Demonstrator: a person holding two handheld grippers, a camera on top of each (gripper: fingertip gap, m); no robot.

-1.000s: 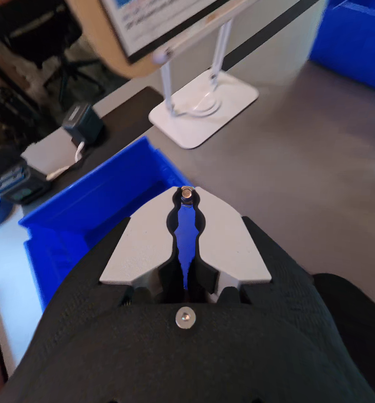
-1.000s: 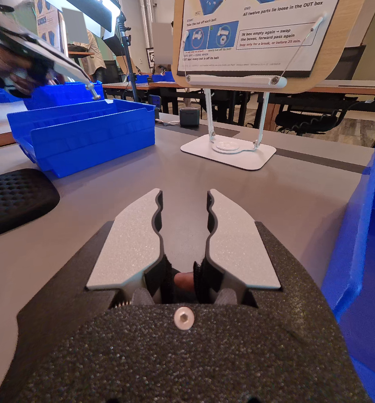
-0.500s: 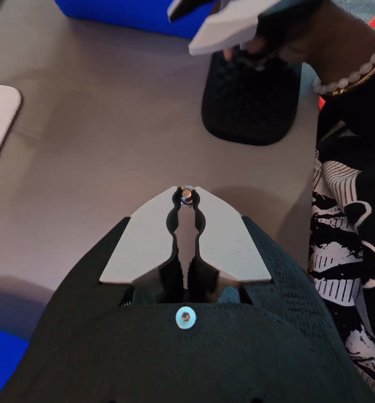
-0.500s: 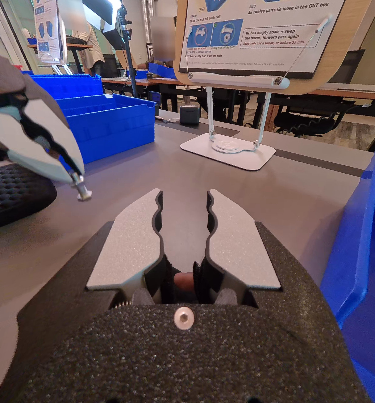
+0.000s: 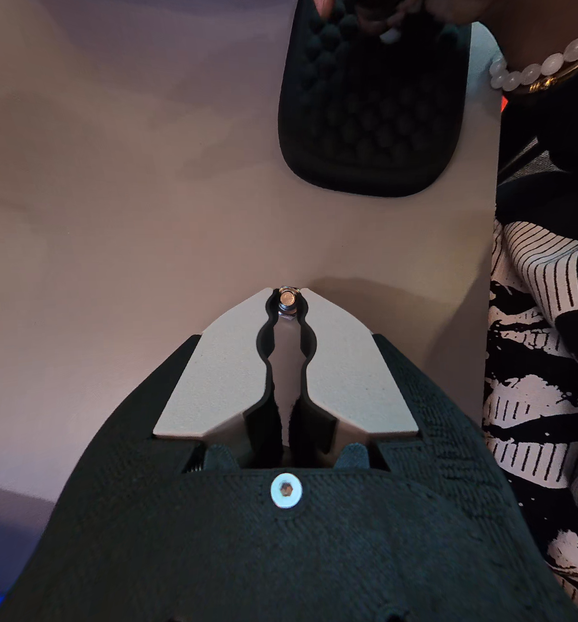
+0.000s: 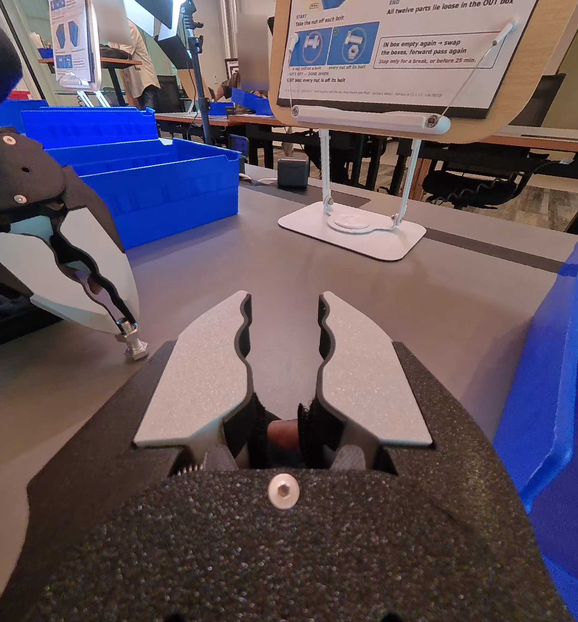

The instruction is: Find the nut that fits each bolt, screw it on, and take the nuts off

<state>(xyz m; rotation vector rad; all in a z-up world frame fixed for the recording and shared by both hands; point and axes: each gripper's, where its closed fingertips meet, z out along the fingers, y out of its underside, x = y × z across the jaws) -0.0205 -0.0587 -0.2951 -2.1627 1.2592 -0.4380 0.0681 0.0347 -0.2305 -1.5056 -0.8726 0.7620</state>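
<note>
My left gripper (image 5: 287, 299) is shut on a small silver bolt (image 5: 287, 303) that carries a nut. It points down at the grey table, and the bolt's head rests on or just above the top. The right wrist view shows that gripper (image 6: 126, 324) at the left with the bolt (image 6: 133, 343) under its tips, hex head down. My right gripper (image 6: 284, 319) is open and empty, low over the table, just right of the bolt.
A black dimpled pad (image 5: 371, 111) lies near the table's edge, a person's sleeve and beaded bracelet (image 5: 543, 67) beside it. A blue bin (image 6: 139, 188) stands at the back left, another blue bin (image 6: 550, 370) at the right, and a sign on a white stand (image 6: 351, 232) behind. My right fingertips sit around 15 centimetres from my left ones.
My left gripper has swung from over the blue bin to the table in front of the right gripper and lowered the bolt to the surface. The right gripper has stayed open and still.
</note>
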